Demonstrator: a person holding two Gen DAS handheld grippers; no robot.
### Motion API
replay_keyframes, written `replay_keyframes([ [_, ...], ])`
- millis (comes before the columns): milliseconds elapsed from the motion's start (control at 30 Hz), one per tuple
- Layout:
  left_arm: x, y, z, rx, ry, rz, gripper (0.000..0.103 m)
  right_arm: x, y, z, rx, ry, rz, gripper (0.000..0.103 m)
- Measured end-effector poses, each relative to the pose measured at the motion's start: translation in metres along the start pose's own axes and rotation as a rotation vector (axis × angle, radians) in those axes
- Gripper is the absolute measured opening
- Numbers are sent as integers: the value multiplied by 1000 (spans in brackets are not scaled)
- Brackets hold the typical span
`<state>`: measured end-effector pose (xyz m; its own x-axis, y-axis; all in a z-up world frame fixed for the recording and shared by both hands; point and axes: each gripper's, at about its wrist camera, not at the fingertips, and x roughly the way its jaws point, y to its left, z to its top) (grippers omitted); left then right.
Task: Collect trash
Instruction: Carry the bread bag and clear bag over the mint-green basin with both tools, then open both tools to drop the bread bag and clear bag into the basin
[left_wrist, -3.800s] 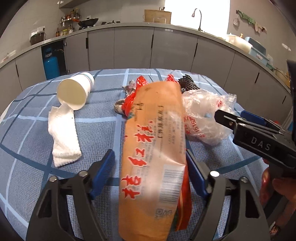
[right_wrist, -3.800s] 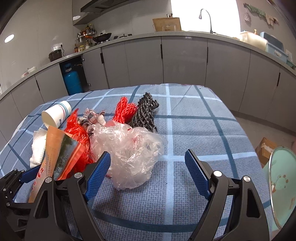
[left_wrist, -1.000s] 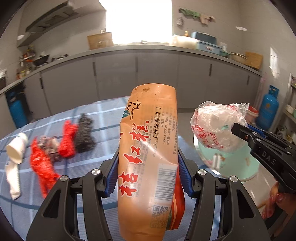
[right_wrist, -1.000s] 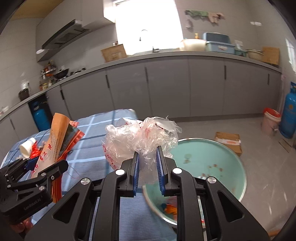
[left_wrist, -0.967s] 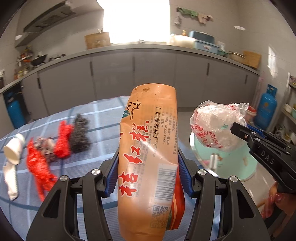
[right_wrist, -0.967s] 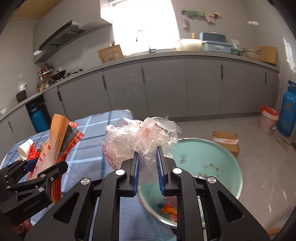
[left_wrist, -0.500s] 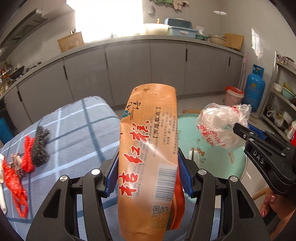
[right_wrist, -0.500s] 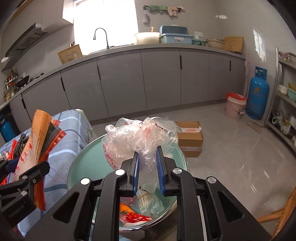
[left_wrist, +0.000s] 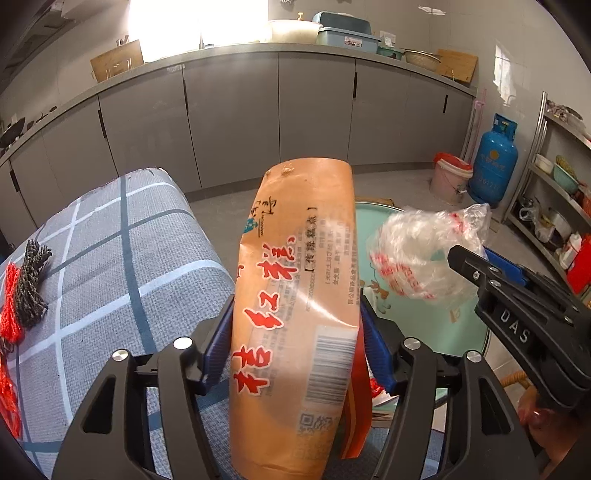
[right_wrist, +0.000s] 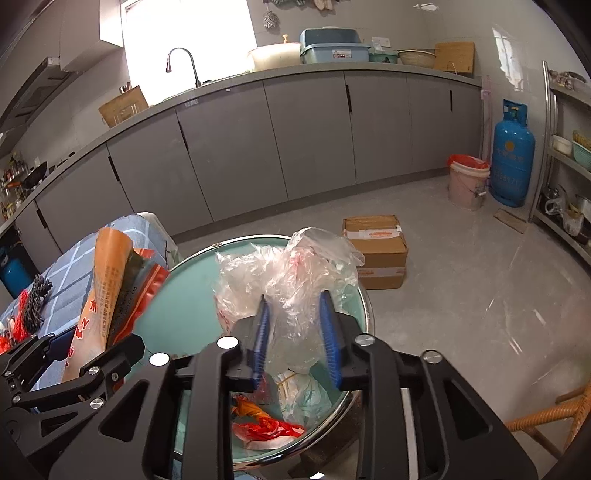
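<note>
Grey kitchen cabinets (right_wrist: 303, 147) behind, pale floor (right_wrist: 461, 295) below. Held over the green basin (right_wrist: 192, 280): a clear plastic bag (right_wrist: 295, 280) between the pads of the right tongs (right_wrist: 295, 332), jaws opening, film loose between them rather than pinched flat. Already in the basin: red wrapper scraps (right_wrist: 269, 428) and pale crumpled paper. Just left of the basin, an orange snack bag (left_wrist: 295, 314) standing upright between the pads of the left tongs (left_wrist: 295, 343), jaws opening, pads close at both edges of the bag. Further left, the checked blue cloth on the surface (left_wrist: 110, 266), with a black mesh scrap (left_wrist: 33, 284) and red netting (left_wrist: 11, 302) lying side by side near its far edge. Beyond the basin, a cardboard box (right_wrist: 376, 251) on the floor; a blue gas cylinder (right_wrist: 513, 155) and pink bucket (right_wrist: 467, 181) by the wall.
</note>
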<state>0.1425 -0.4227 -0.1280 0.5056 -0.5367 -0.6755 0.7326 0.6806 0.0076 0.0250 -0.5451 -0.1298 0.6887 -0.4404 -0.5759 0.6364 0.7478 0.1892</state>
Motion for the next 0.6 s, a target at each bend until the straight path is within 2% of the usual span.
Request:
replay_keyframes([
  [33, 0, 0, 0, 0, -1, 6, 82, -1, 0, 0, 3, -5, -5, 41],
  [67, 0, -1, 1, 1, -7, 6, 85, -2, -1, 0, 6, -10, -12, 47],
  [300, -9, 3, 2, 3, -35, 45, 88, -3, -3, -1, 21, -19, -7, 50],
  [467, -22, 19, 1, -50, -61, 77, 94, -6, -3, 0, 31, -42, -6, 56],
  [533, -26, 25, 0, -70, -68, 92, 98, -7, -1, -1, 24, -46, -6, 57],
  [600, -30, 31, -2, -85, -70, 104, 98, -7, 0, -1, 18, -47, -3, 57],
])
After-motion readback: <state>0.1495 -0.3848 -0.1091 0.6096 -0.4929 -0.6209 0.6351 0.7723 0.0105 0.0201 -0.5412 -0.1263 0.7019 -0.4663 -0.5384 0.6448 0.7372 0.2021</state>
